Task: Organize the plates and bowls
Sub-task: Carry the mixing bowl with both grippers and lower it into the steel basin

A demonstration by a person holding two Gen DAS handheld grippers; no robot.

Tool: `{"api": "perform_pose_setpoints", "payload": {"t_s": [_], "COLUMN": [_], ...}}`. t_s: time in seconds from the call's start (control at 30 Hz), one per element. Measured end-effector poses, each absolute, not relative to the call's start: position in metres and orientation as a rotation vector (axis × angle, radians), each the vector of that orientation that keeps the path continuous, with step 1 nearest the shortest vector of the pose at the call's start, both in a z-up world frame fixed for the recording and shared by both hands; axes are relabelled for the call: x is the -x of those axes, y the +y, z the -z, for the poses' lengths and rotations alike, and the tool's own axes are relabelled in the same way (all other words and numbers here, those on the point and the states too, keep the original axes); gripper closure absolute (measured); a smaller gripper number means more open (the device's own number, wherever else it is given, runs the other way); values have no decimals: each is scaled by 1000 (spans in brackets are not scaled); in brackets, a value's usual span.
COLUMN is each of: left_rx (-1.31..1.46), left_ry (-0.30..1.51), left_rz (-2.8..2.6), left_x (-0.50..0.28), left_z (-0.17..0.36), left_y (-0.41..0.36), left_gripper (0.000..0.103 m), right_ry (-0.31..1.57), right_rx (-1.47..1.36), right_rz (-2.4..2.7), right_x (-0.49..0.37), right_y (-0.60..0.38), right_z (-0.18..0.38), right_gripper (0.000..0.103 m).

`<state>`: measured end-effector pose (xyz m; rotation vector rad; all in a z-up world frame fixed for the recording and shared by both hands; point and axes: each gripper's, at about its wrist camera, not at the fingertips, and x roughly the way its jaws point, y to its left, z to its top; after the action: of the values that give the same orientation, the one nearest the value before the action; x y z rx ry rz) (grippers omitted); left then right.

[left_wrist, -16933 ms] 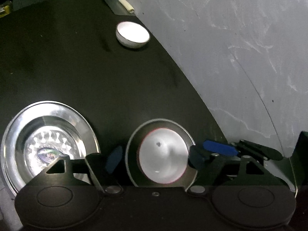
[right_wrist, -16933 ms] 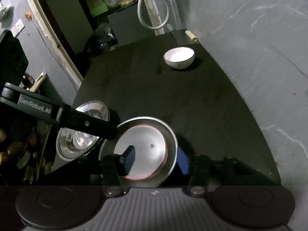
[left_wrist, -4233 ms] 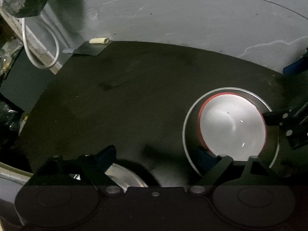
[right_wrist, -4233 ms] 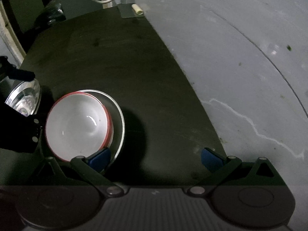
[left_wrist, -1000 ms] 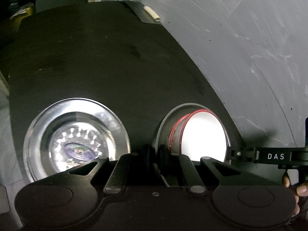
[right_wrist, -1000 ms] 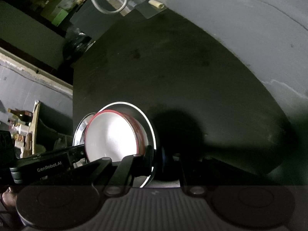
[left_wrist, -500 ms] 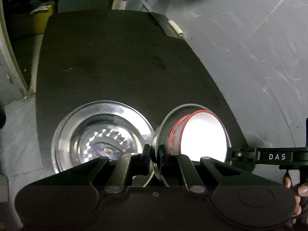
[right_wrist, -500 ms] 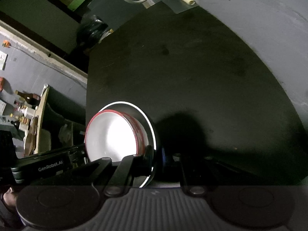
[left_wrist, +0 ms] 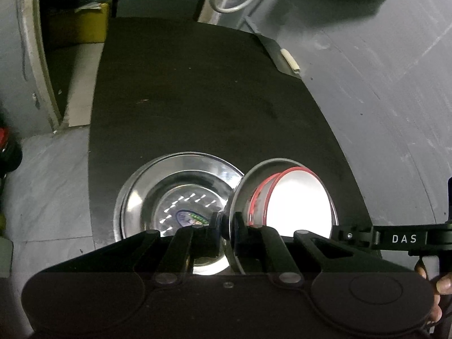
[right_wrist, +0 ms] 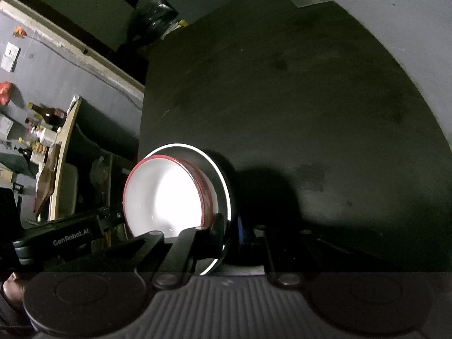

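On black table (left_wrist: 197,99), steel plate (left_wrist: 243,195) holding red-rimmed white bowl (left_wrist: 296,206), beside empty steel dish (left_wrist: 141,192)

both grippers angle downward, left gripper (left_wrist: 226,224) and right gripper (right_wrist: 230,226) apparently clamped tight, jaws nearly together.

Round shiny steel plate (left_wrist: 141,197): polished metal, mirror-glossy. Grey-rimmed plate (left_wrist: 243,180): smooth, semi-gloss. Red-rimmed white bowl (right_wrist: 163,195): glazed, glossy. Black bench (left_wrist: 197,99): matt, sl. scuffed. Black tongs (left_wrist: 226,226): matt plastic. Grey wall (left_wrist: 381,70): rough, matt.
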<state>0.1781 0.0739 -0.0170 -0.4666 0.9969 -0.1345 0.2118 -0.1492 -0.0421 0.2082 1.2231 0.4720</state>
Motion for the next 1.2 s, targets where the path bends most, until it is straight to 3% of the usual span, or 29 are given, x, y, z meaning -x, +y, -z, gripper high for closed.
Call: {"api": "perform_pose_setpoints", "payload": {"t_s": [1.2], "left_rx": [572], "left_ry": [1028], "left_rz": [10], "left_x": [-193], "left_z": [55], "left_y": [129], "left_gripper": [96], "right_ry": [1303], "right_rx": [-121], "right_rz": [-526], "right_x": [-250], "right_y": [-88], "right_z": [60], "right_gripper": [91]}}
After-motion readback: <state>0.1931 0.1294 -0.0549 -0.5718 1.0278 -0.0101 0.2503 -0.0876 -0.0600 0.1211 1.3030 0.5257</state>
